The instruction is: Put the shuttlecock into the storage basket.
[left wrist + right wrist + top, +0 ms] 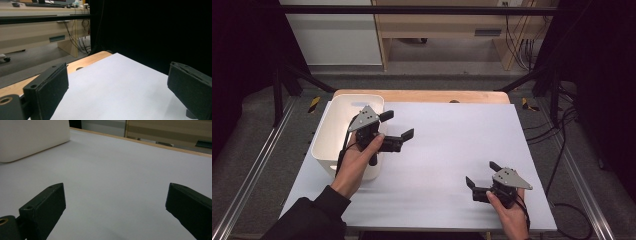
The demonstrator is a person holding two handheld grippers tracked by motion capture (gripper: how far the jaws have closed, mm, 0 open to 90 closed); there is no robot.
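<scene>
My left gripper (398, 125) is held above the right rim of a white bin (334, 135) at the table's left; its jaws stand wide open and point right, with nothing between them. In the left gripper view the open left gripper (120, 87) looks across the bare white sheet (120, 85). My right gripper (481, 175) rests low near the front right of the table, jaws open and empty, pointing left. The right gripper view looks between the right gripper's (115, 210) wide-apart jaws at the white sheet (112, 175), with the bin's wall (30, 137) at the upper left.
A white sheet (452, 145) covers most of the wooden table (422, 96). Black frame posts, cables and a wooden desk stand beyond the far edge. What lies inside the bin is partly hidden by the left hand.
</scene>
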